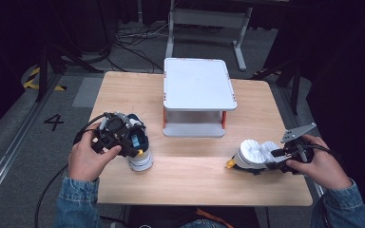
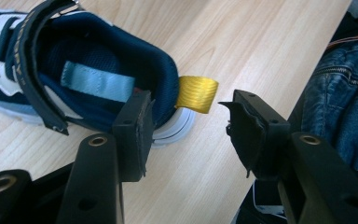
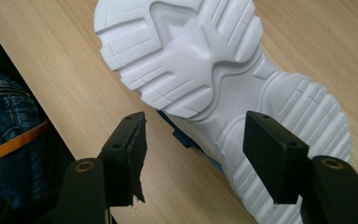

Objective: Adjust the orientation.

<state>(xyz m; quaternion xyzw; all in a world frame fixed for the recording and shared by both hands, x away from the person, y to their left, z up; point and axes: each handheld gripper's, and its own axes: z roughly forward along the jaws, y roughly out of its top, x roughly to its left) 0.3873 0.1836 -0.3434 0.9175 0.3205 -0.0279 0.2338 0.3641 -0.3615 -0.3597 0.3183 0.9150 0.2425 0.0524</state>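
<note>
A navy and white shoe [image 1: 140,152] stands upright on the left of the wooden table [image 1: 190,175]. My left gripper [image 1: 132,141] hovers over its heel. In the left gripper view the jaws [image 2: 189,112] stand open. One pad [image 2: 135,135] sits by the heel collar [image 2: 161,70], and the yellow pull tab [image 2: 196,93] lies free in the gap. A second shoe [image 1: 253,154] lies on its side at the right, white sole [image 3: 200,60] turned towards the camera. My right gripper [image 1: 274,156] [image 3: 196,126] is open astride the sole's middle, with its left pad [image 3: 128,154] clear of the shoe.
A white two-tier stand [image 1: 197,85] with orange posts occupies the middle back of the table. Bare wood lies between the two shoes. A person's denim sleeves [image 1: 78,202] come in at the near edge. Cables run over the floor behind.
</note>
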